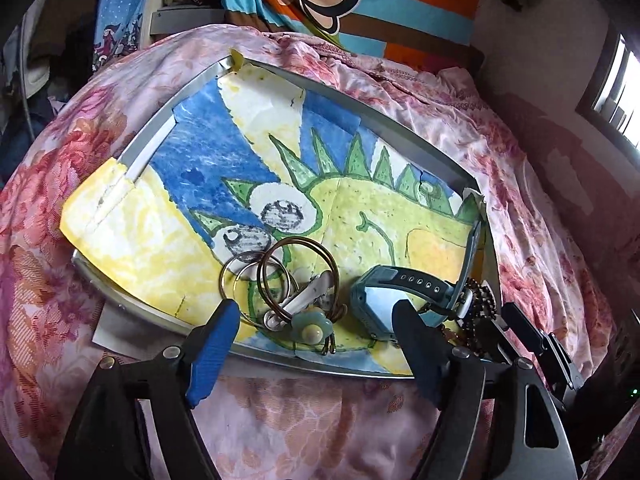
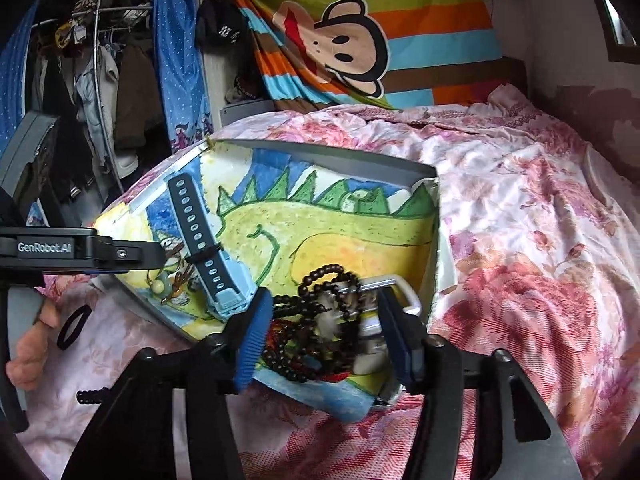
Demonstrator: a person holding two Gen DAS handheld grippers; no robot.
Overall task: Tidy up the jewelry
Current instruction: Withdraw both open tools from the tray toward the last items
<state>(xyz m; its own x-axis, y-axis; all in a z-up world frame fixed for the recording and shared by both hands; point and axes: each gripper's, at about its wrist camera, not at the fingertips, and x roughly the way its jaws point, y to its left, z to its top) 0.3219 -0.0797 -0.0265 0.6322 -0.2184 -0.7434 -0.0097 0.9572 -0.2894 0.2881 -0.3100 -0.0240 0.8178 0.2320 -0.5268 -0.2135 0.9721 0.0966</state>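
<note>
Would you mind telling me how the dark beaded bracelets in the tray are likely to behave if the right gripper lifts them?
The dark beaded bracelets lie in a tangled heap, so they will probably hang floppy and drag neighbouring strands along. Round beads may slip on the pads. The right gripper straddles the heap with open jaws, so it may catch several loops.

Home bedroom: floral bedspread (image 2: 520,208), clothes rack (image 2: 96,60), monkey blanket (image 2: 360,40).
</note>
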